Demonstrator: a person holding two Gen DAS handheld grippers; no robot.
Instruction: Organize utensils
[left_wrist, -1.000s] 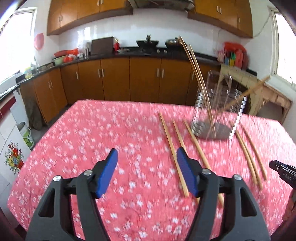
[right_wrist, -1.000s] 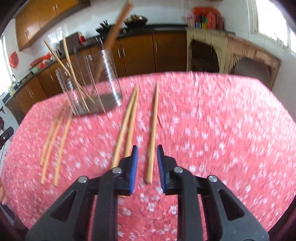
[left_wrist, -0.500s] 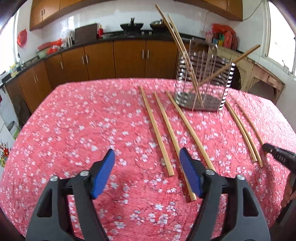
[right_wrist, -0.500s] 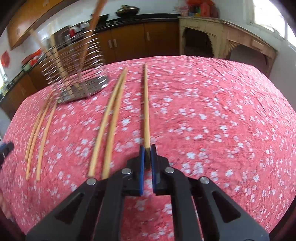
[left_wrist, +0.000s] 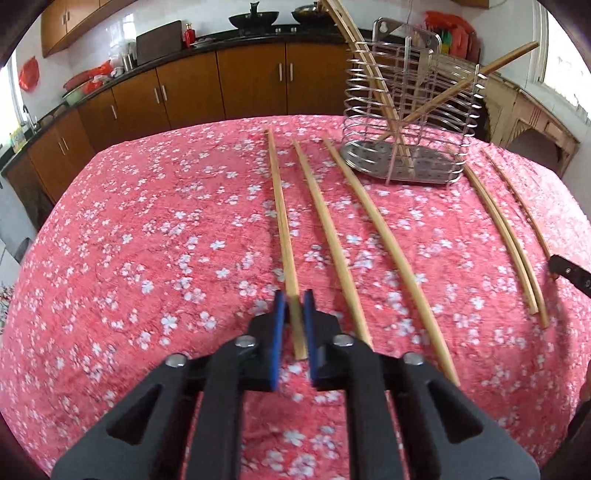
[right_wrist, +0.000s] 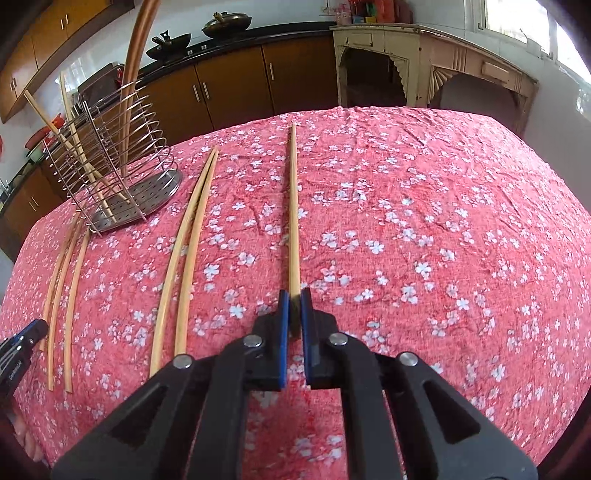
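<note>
Several bamboo chopsticks lie on the red flowered tablecloth (left_wrist: 147, 229). A wire utensil holder (left_wrist: 406, 110) stands at the far side with three chopsticks leaning in it. My left gripper (left_wrist: 293, 301) has its jaws closing tight, and the blue pads press on the near end of the leftmost chopstick (left_wrist: 280, 206). My right gripper (right_wrist: 293, 295) is shut on the near end of a lone chopstick (right_wrist: 293, 206) lying right of the holder (right_wrist: 110, 166). Both held chopsticks still rest on the cloth.
Two more chopsticks (left_wrist: 373, 221) lie beside the left one, and a pair (right_wrist: 192, 240) lies beside the right one. The other gripper's tip shows at each view's edge (left_wrist: 569, 273) (right_wrist: 22, 339). Brown kitchen cabinets (left_wrist: 240, 85) stand beyond the table.
The left gripper came down toward the table and went from wide open to shut on the leftmost chopstick. The right gripper closed its narrow gap on the lone chopstick and moved slightly.
</note>
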